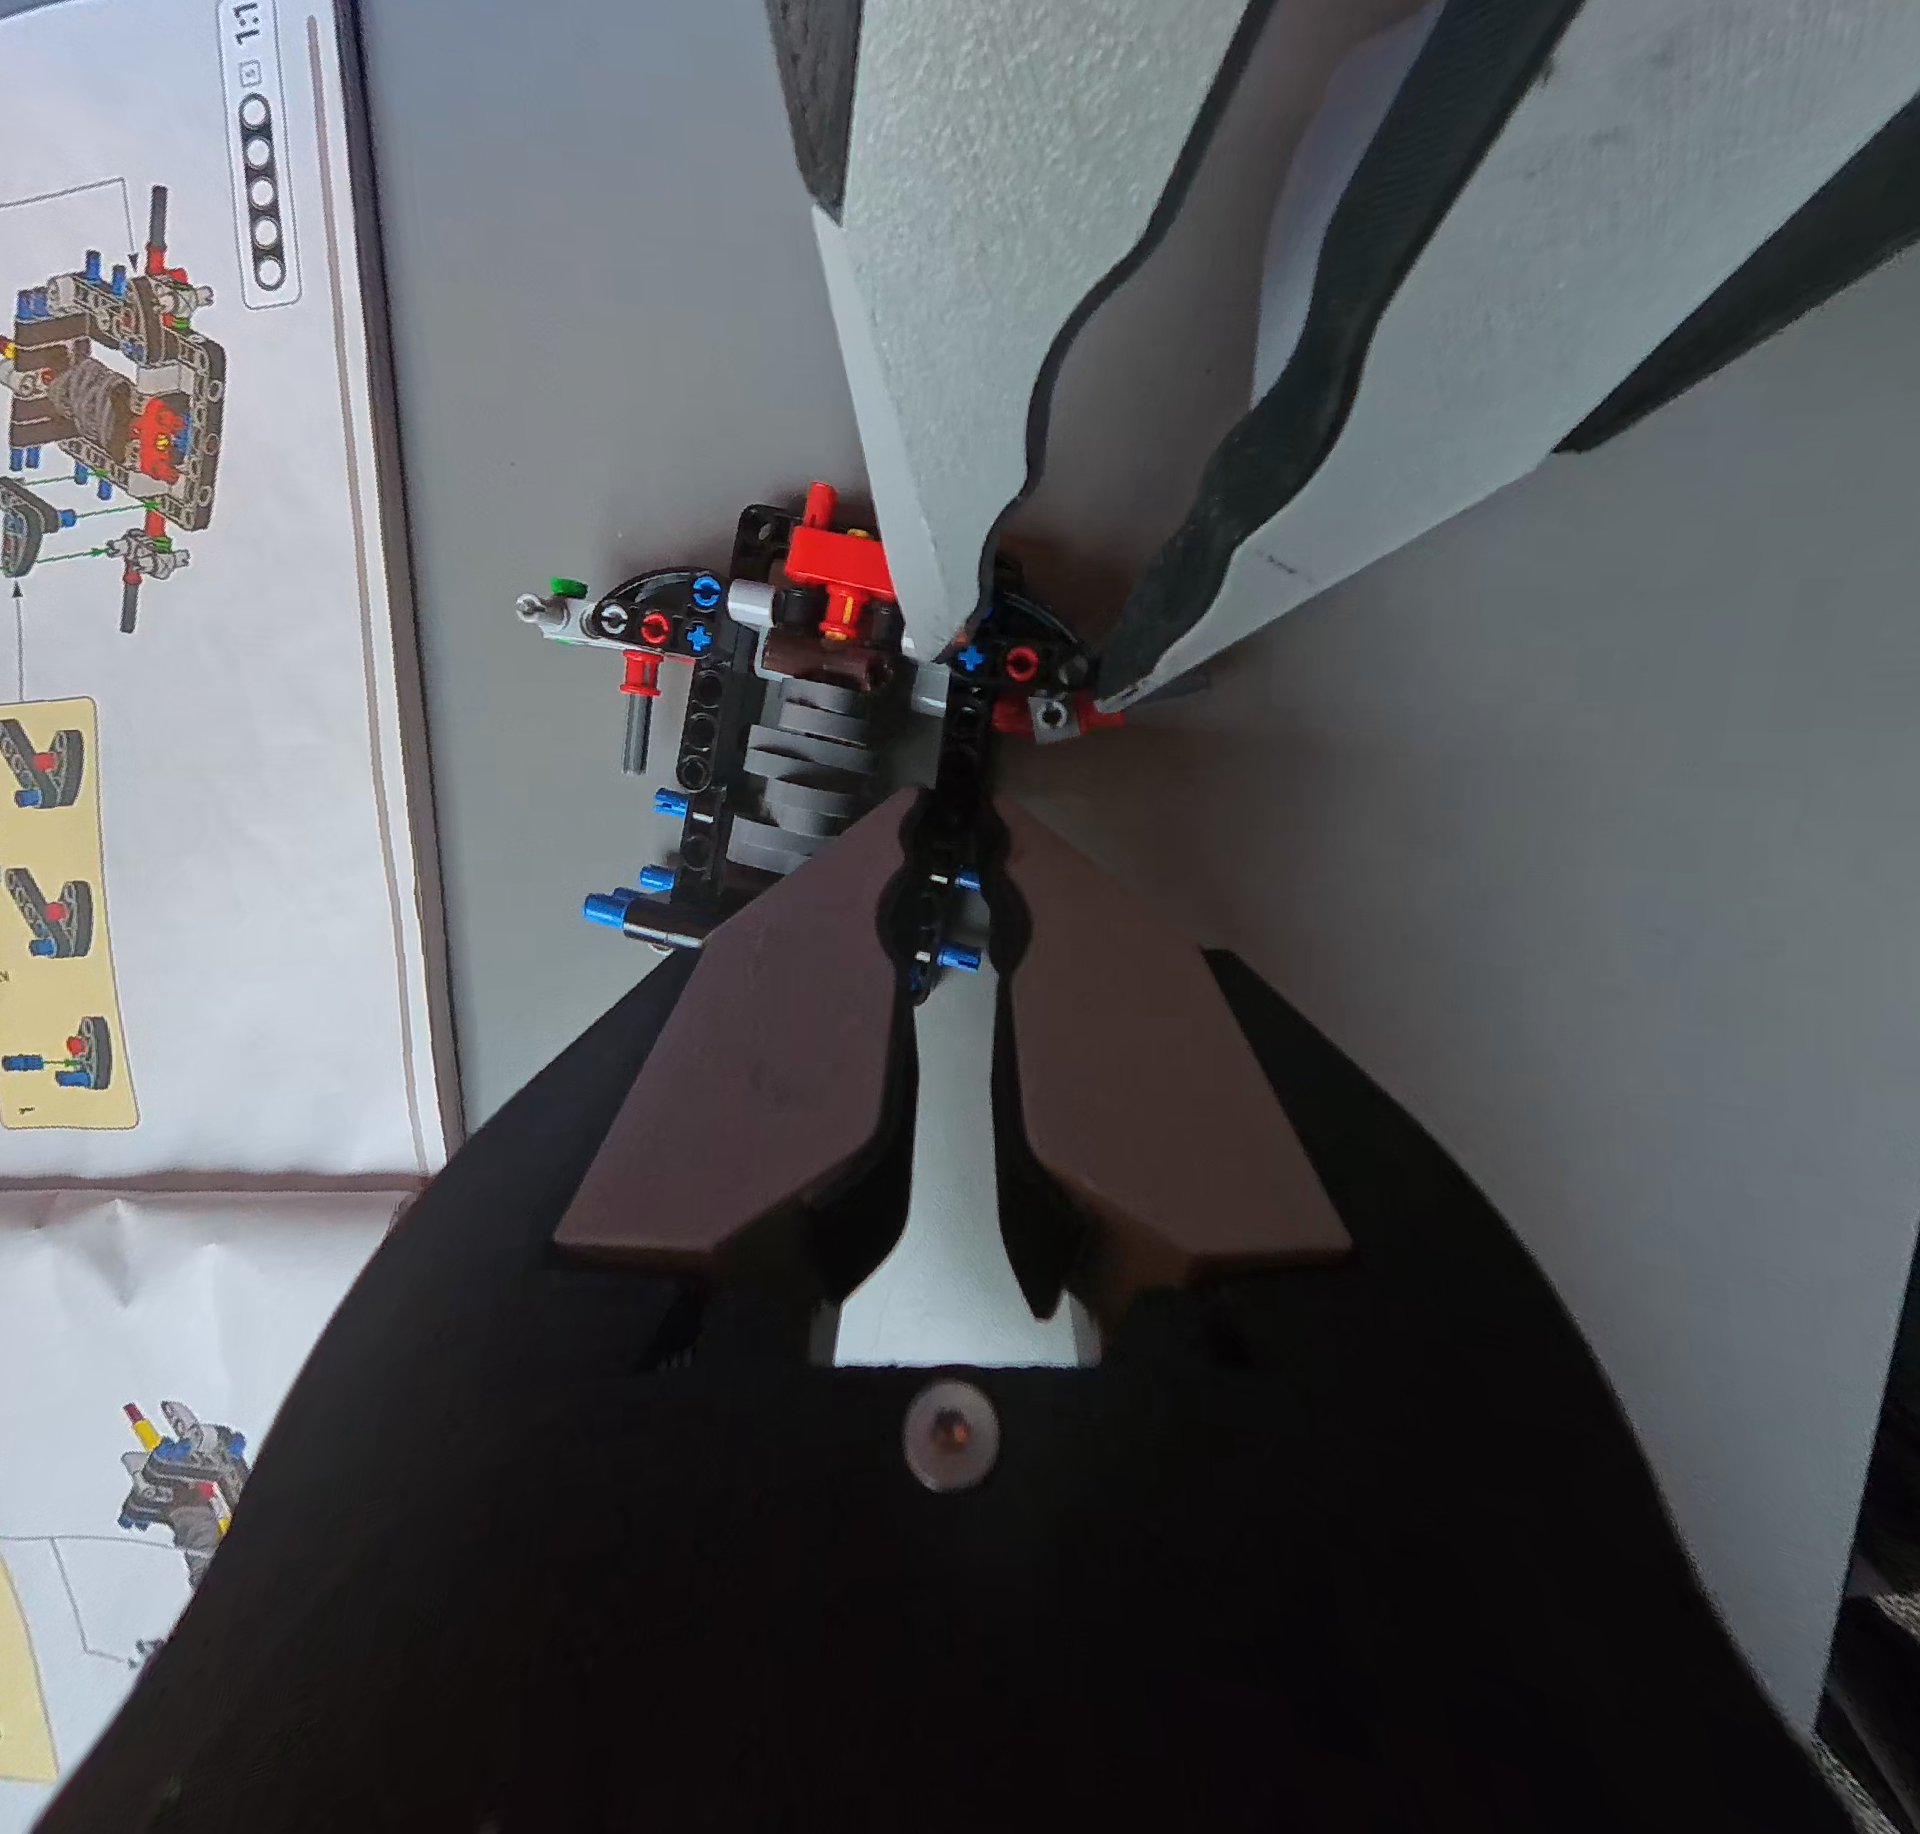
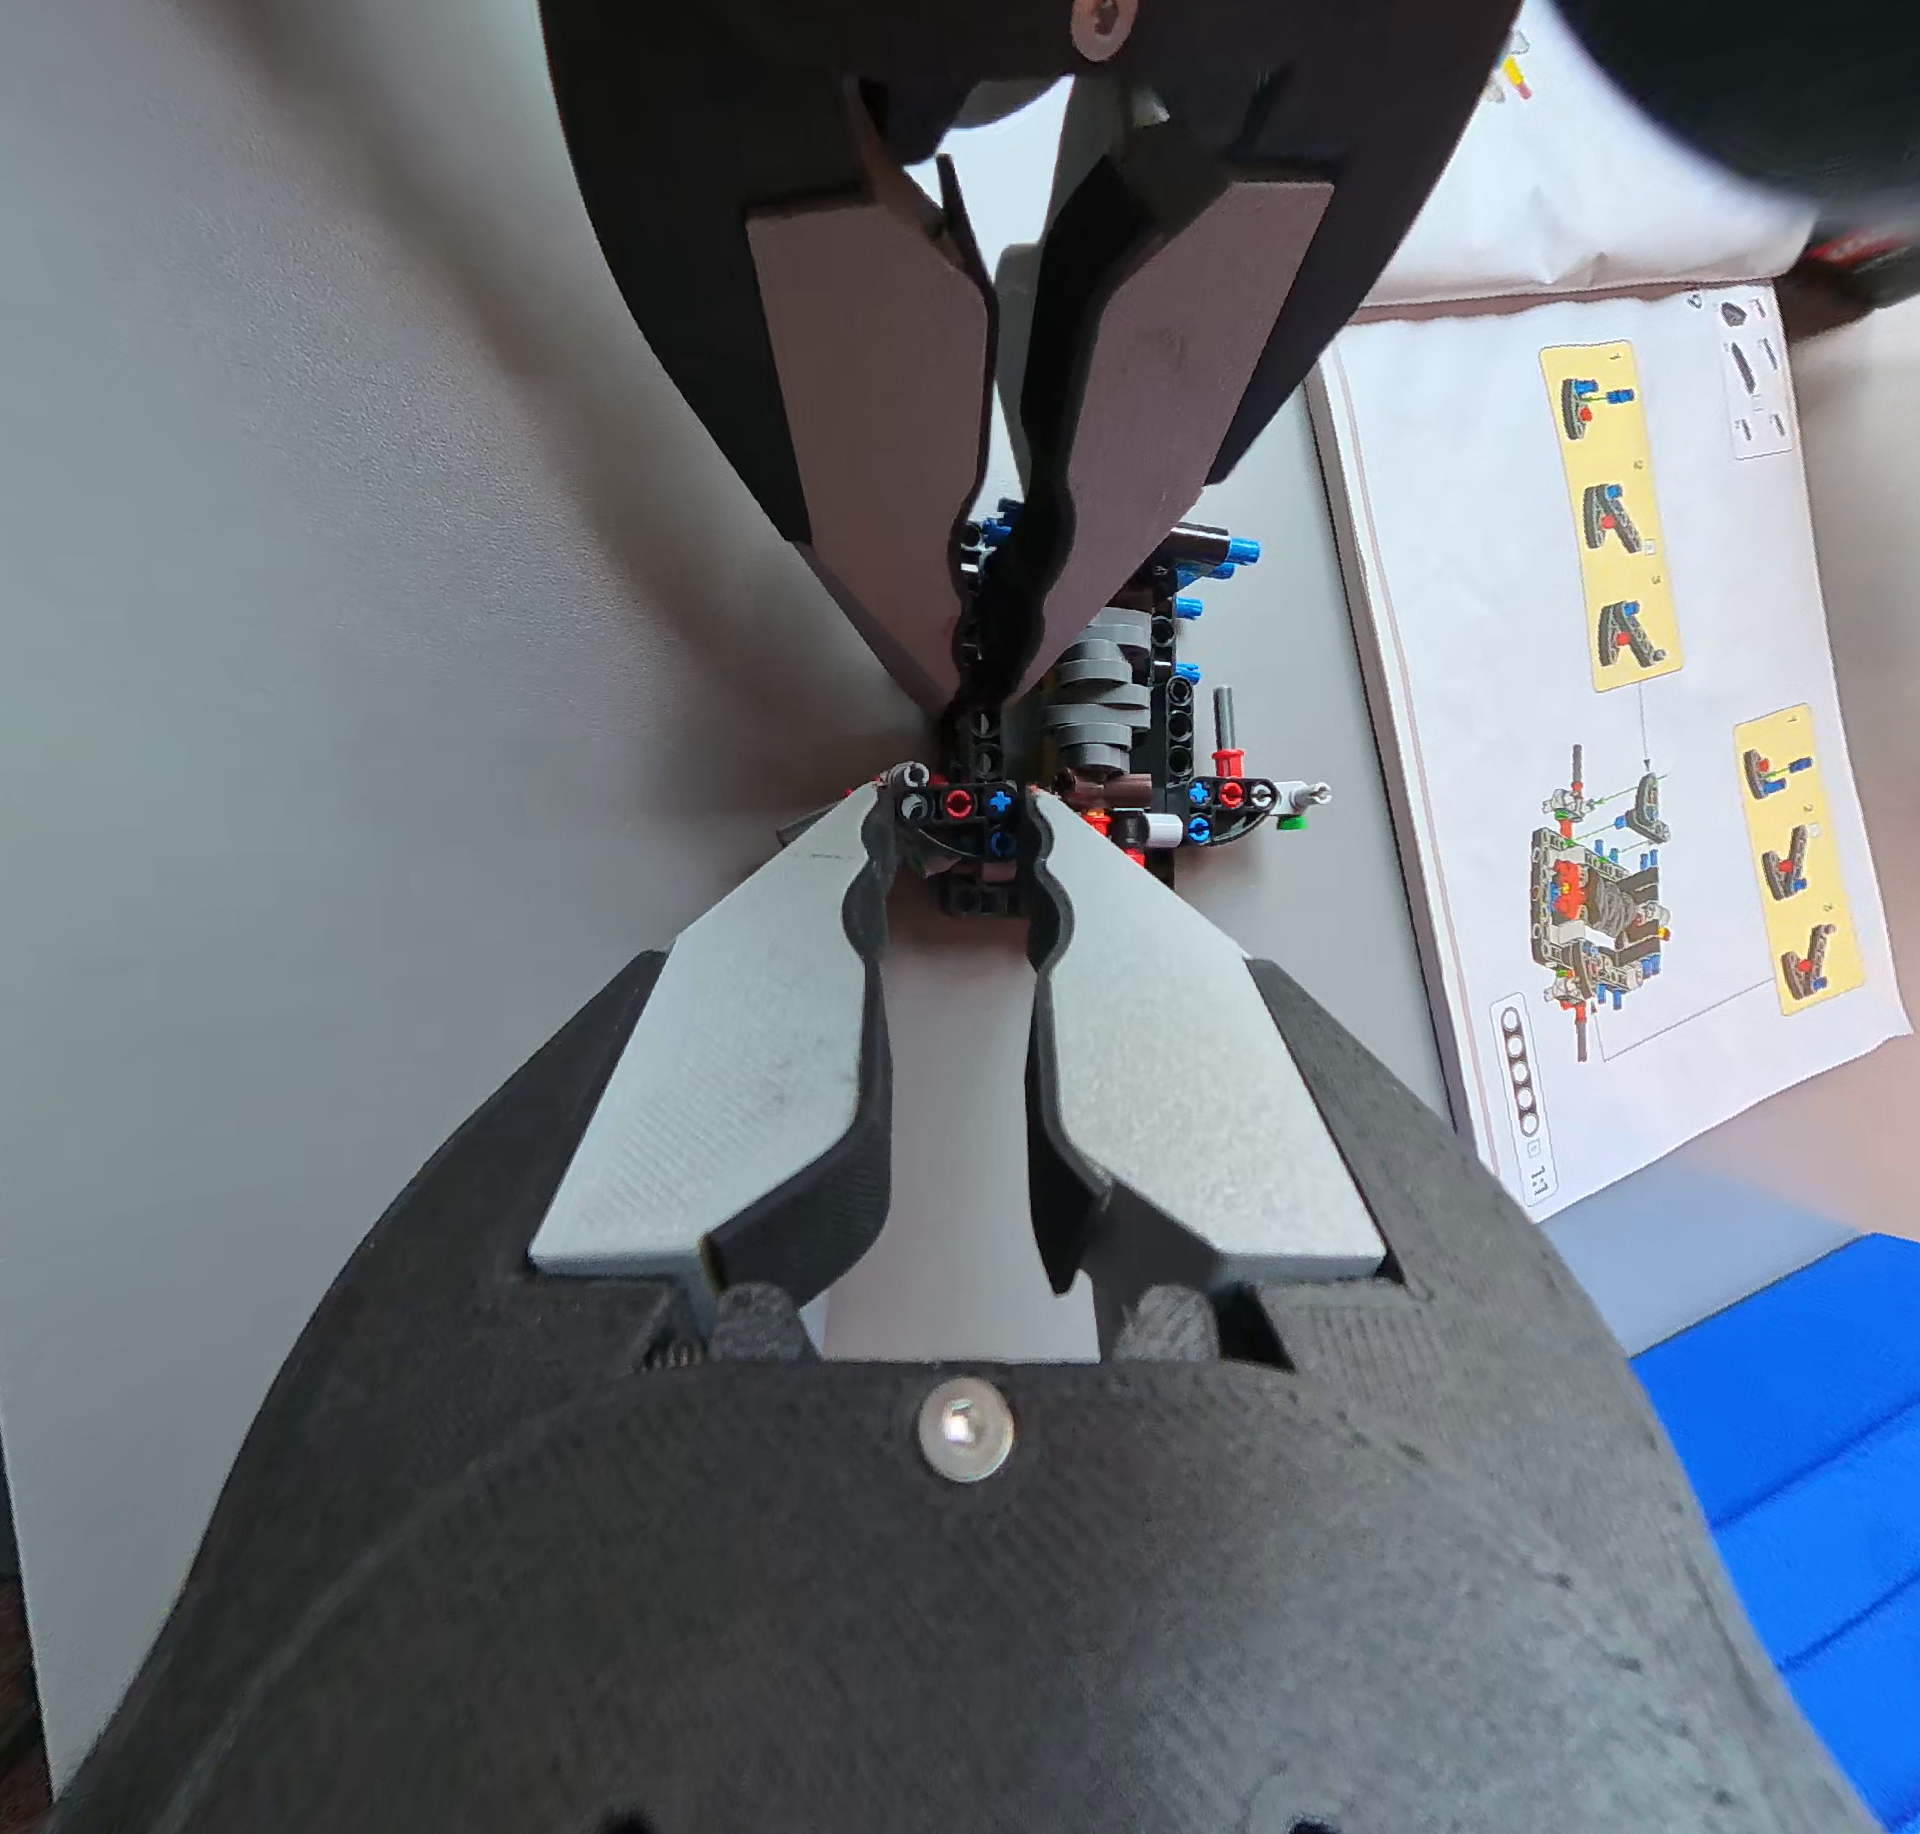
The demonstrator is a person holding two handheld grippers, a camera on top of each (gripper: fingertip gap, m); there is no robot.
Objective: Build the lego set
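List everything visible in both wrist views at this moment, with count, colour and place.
Lego assembly: one, black frame with grey coil, red block, blue and red pins; on the table between the two grippers.
Curved black piece: one, with red and blue pins; at the assembly's end, between the right gripper's fingers.
Instruction booklet: one, white pages with yellow panels; open on the table beside the assembly.
Table: one, grey; under everything.
Blue object: one; lower right edge of the right wrist view, kind unclear.
Left gripper: one, black body with brown fingers; shut on the assembly's black side beam.
Right gripper: one, dark grey body with light grey fingers; shut on the curved black piece.
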